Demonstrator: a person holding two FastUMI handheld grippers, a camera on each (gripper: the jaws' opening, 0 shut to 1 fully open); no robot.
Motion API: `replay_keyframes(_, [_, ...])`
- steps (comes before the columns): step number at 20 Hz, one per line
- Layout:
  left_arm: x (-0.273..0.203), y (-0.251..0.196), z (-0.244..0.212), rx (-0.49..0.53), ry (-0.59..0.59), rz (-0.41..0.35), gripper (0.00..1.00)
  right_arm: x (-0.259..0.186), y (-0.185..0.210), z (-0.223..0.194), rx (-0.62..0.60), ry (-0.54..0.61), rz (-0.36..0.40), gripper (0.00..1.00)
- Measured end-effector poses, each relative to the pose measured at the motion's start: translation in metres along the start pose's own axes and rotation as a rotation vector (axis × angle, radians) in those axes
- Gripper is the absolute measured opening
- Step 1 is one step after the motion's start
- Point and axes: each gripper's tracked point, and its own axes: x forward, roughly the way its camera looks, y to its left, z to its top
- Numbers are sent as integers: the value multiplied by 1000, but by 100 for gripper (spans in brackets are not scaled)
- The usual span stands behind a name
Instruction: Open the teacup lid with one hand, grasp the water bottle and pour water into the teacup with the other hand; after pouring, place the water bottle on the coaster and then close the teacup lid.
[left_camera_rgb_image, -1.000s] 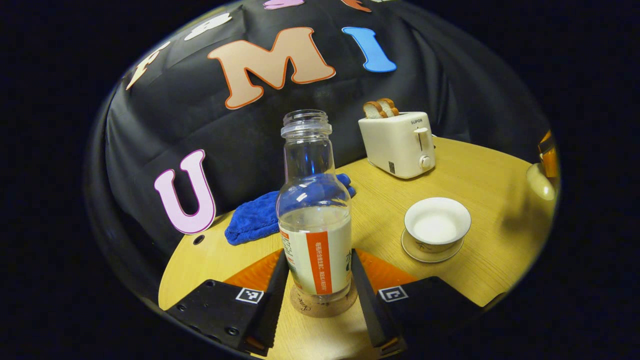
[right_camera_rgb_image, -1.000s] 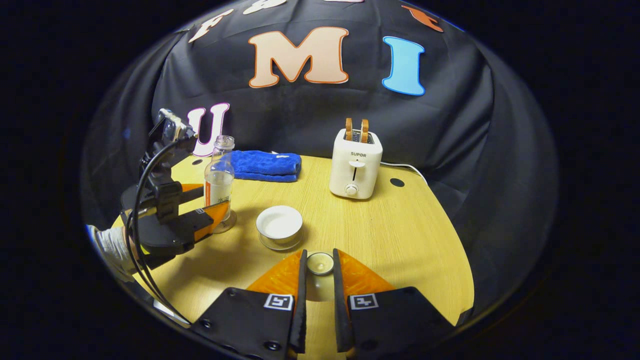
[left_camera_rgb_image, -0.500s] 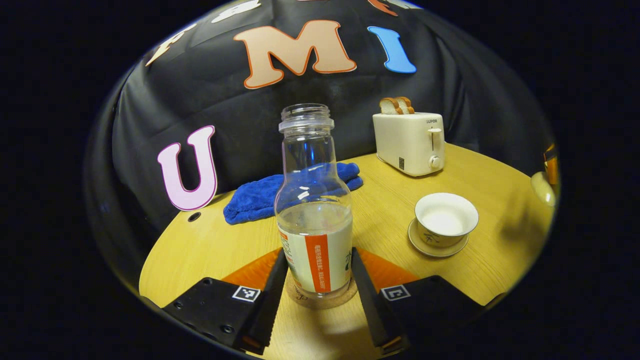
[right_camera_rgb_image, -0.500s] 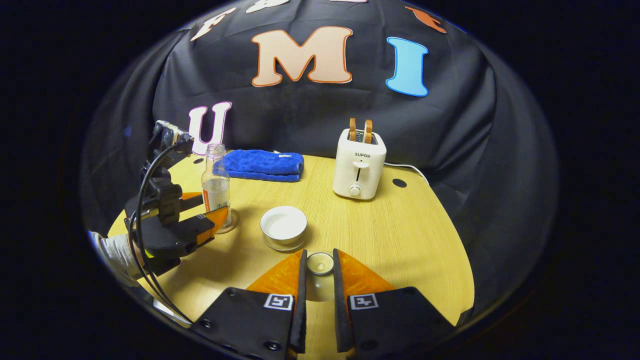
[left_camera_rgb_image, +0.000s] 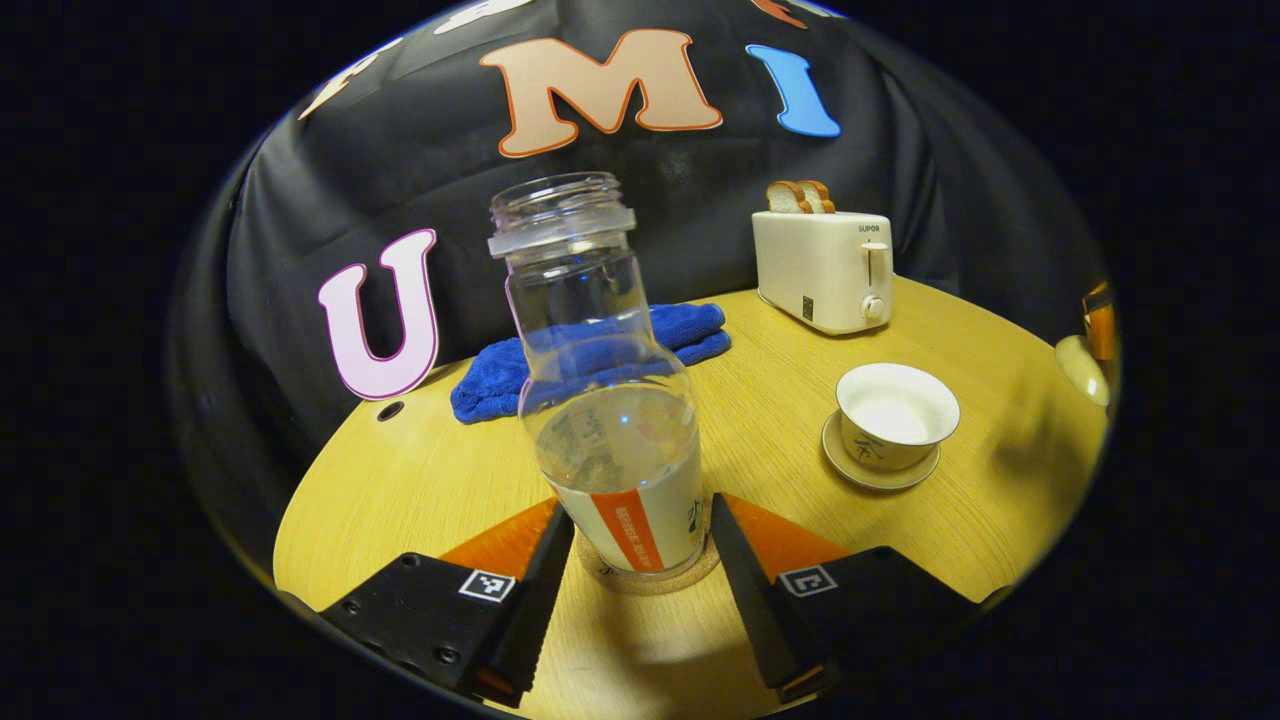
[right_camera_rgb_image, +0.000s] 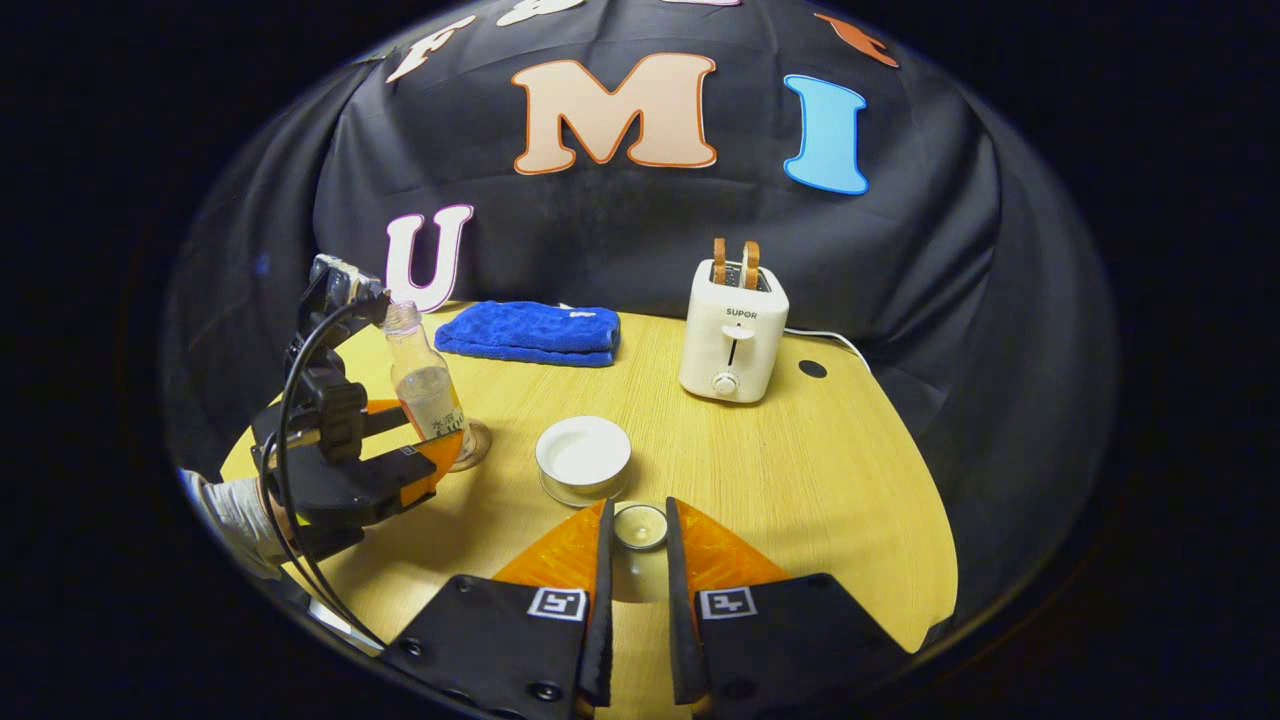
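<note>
The water bottle (left_camera_rgb_image: 606, 400), uncapped and partly filled, leans to the left on a round cork coaster (left_camera_rgb_image: 648, 563) near the front edge of a light wooden table (left_camera_rgb_image: 420, 480) in the left gripper view. The left gripper (left_camera_rgb_image: 638, 545) has its two fingers spread to either side of the bottle's base; whether they press the label or stand just clear of it cannot be told. To the right, well apart from the bottle, an open white teacup (left_camera_rgb_image: 897, 417) sits on its saucer (left_camera_rgb_image: 880, 470). A folded blue cloth (left_camera_rgb_image: 590, 355) lies behind the bottle, and a cream toaster (left_camera_rgb_image: 822, 268) with two slices of bread (left_camera_rgb_image: 799, 197) stands at the back right. A black cloth wall (left_camera_rgb_image: 300, 230) closes the booth behind the table.

In the right gripper view, the right gripper (right_camera_rgb_image: 638, 530) holds the small teacup lid (right_camera_rgb_image: 640, 525), its fingers drawn in narrowly on either side, just in front of the teacup (right_camera_rgb_image: 583, 458). At the left of the table (right_camera_rgb_image: 820, 480), the left gripper (right_camera_rgb_image: 425, 450), held by a hand in a pale sleeve (right_camera_rgb_image: 225, 510), flanks the tilted bottle (right_camera_rgb_image: 424, 385) on the coaster (right_camera_rgb_image: 470, 452). The blue cloth (right_camera_rgb_image: 530, 333) and the toaster (right_camera_rgb_image: 732, 330) stand along the back, before the dark cloth wall (right_camera_rgb_image: 620, 250). A small round hole (right_camera_rgb_image: 812, 369) marks the tabletop to the toaster's right.
</note>
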Motion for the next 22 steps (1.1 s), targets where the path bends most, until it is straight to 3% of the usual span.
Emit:
replay_keyframes(3, [-1, -3, -3, -6, 12, -9, 82, 3, 4, 2, -4, -2, 10, 24])
replay_keyframes(7, [-4, -7, -4, 6, 19, -17, 97, 10, 10, 4, -11, -3, 25, 24])
replay_keyframes(16, [-39, -14, -5, -6, 24, -16, 98, 44, 27, 27, 3, -40, 63, 25])
replay_keyframes(19, [-57, -9, -4, -14, 14, -6, 97, 57, 30, 32, 2, -47, 69, 29])
replay_keyframes(22, [-75, -2, -2, -25, 8, 15, 97, 72, 35, 35, 15, -48, 76, 27])
